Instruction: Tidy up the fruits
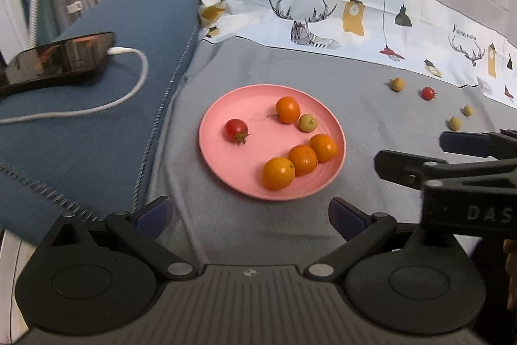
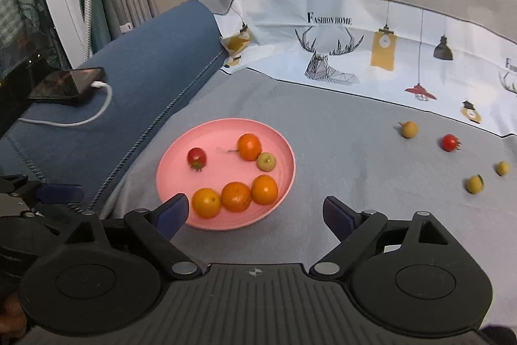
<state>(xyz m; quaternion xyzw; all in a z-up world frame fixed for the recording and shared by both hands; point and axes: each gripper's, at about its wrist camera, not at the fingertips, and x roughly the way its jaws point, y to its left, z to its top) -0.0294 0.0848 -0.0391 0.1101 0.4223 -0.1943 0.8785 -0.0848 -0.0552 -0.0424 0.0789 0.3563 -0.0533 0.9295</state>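
A pink plate (image 1: pixel 226 170) (image 2: pixel 174 183) lies on the grey bedsheet. It holds several oranges (image 1: pixel 278 173) (image 2: pixel 206 202), a red tomato (image 1: pixel 236 130) (image 2: pixel 196 157) and a small green fruit (image 1: pixel 307 122) (image 2: pixel 266 161). Loose on the sheet to the right lie a brown longan (image 1: pixel 397 84) (image 2: pixel 409 129), a second red tomato (image 1: pixel 428 93) (image 2: pixel 449 142) and two small yellow-green fruits (image 1: pixel 455 123) (image 2: pixel 475 184). My left gripper (image 1: pixel 250 215) is open and empty just before the plate. My right gripper (image 2: pixel 255 212) is open and empty over the plate's near right edge; it also shows in the left wrist view (image 1: pixel 420 157).
A blue cushion (image 1: pixel 80 118) (image 2: pixel 129 92) lies left of the plate with a phone (image 1: pixel 58 57) (image 2: pixel 68 84) and its white cable (image 1: pixel 122 92) on it. A printed pillowcase (image 1: pixel 355 18) (image 2: pixel 371 54) rises behind the fruit.
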